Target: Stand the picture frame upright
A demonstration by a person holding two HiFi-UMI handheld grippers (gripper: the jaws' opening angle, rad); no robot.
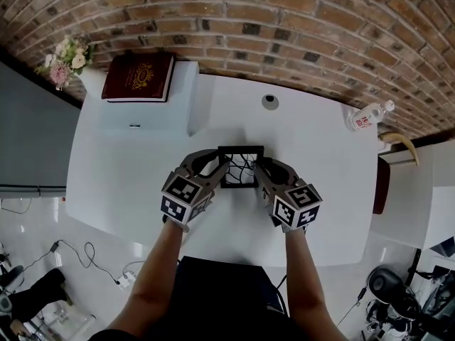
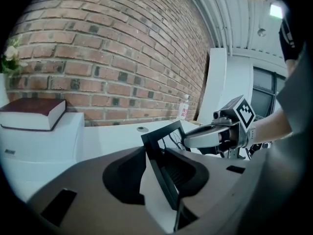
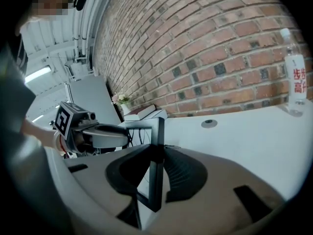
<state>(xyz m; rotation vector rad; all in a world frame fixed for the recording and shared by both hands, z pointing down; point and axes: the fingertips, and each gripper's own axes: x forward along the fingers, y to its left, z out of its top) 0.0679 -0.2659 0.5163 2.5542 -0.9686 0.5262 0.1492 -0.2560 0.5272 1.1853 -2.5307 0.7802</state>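
The picture frame (image 1: pixel 240 167), black and thin-railed, is held between the two grippers over the middle of the tabletop (image 1: pixel 135 169), somewhat closer to the near edge than to the far one. The left gripper (image 1: pixel 218 163) is clamped on the frame's left rail and the right gripper (image 1: pixel 261 168) on its right rail. In each gripper view the rail stands between the jaws with the pads closed against it. The frame is tilted, with its top rail toward the far edge. No view shows whether its lower rail touches the tabletop.

Beyond the frame, toward the far edge, a small round cap (image 1: pixel 269 101) is set into the tabletop. At the far left corner a dark red book (image 1: pixel 138 77) lies on a white box (image 1: pixel 183 101), with flowers (image 1: pixel 65 59) just beside it. A bottle (image 1: pixel 370 116) stands upright near the far right corner. A brick wall (image 1: pixel 284 27) runs behind the far edge.
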